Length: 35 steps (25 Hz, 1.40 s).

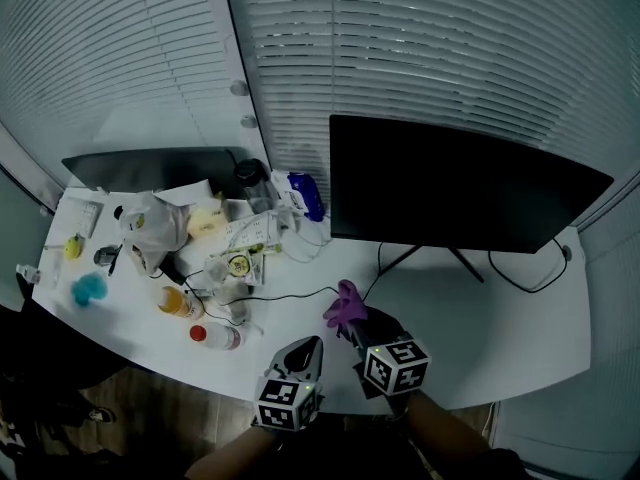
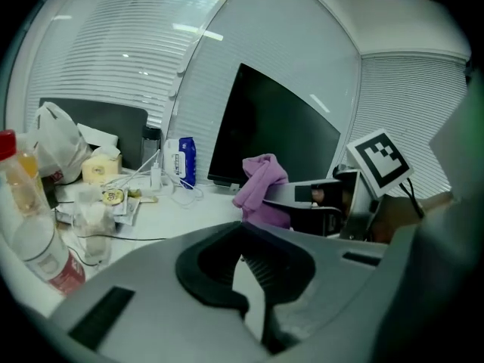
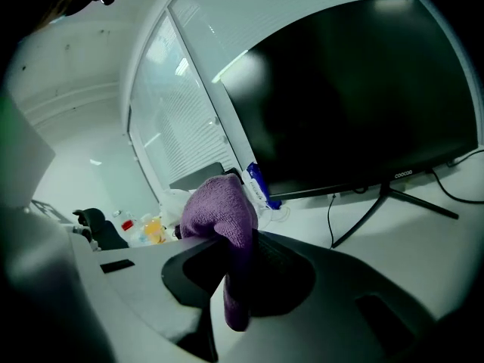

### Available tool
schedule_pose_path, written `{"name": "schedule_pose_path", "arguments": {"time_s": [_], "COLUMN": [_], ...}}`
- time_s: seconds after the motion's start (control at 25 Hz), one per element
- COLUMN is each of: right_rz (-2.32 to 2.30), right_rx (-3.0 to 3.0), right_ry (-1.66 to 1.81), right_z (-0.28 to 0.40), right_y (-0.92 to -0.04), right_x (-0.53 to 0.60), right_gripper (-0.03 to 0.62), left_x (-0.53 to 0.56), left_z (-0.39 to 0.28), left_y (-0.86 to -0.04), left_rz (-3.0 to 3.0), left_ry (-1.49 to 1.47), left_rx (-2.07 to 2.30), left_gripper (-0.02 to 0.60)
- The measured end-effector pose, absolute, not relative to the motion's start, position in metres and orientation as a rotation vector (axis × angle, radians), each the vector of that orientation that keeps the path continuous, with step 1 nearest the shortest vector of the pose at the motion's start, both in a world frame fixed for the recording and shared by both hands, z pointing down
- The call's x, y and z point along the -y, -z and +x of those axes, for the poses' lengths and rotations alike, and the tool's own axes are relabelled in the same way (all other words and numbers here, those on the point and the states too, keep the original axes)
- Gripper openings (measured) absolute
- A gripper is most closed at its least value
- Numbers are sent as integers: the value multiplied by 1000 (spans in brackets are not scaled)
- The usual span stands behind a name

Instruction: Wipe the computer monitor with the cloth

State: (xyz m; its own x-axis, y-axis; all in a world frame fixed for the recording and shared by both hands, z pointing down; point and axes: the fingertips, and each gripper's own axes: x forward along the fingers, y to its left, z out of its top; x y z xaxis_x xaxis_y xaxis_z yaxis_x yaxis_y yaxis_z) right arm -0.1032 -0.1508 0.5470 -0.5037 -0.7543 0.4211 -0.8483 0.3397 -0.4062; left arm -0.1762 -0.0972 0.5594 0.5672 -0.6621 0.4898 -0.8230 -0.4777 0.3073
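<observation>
A wide black computer monitor [image 1: 455, 183] stands on a thin stand at the back of the white desk [image 1: 500, 313]; it also fills the right gripper view [image 3: 355, 97] and shows in the left gripper view [image 2: 268, 127]. My right gripper [image 1: 352, 326] hangs over the desk's near edge, shut on a purple cloth [image 1: 345, 304] that bunches above its jaws [image 3: 219, 210]. The cloth [image 2: 261, 184] is apart from the screen. My left gripper [image 1: 305, 353] sits just left of the right one, jaws closed together with nothing between them [image 2: 253, 274].
The desk's left half is crowded: a second dark monitor [image 1: 150, 168], a white plastic bag [image 1: 150, 223], bottles [image 1: 215, 336], a blue sponge-like thing [image 1: 88, 288], a blue-and-white carton [image 1: 305, 196], cables [image 1: 300, 293]. Window blinds [image 1: 420, 48] run behind.
</observation>
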Motion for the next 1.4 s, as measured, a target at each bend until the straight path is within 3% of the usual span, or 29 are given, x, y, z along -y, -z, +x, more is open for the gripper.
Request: {"name": "schedule_pose_path", "arguments": {"time_s": [0.84,1.4], "right_rz": [1551,1625], "right_rx": [2235,2185], "right_ry": [-1099,-1127], "right_z": [-129,-51], "right_y": [-633,-645], "right_x": [296,313], "right_gripper": [78,78], "left_x": [174,171], "left_z": [-190,-139], "left_y": [-588,-597], "left_rz": [2322,2307], "left_ry": [-402,-436], "left_rx": [1146,1143], "left_gripper": [6,6]}}
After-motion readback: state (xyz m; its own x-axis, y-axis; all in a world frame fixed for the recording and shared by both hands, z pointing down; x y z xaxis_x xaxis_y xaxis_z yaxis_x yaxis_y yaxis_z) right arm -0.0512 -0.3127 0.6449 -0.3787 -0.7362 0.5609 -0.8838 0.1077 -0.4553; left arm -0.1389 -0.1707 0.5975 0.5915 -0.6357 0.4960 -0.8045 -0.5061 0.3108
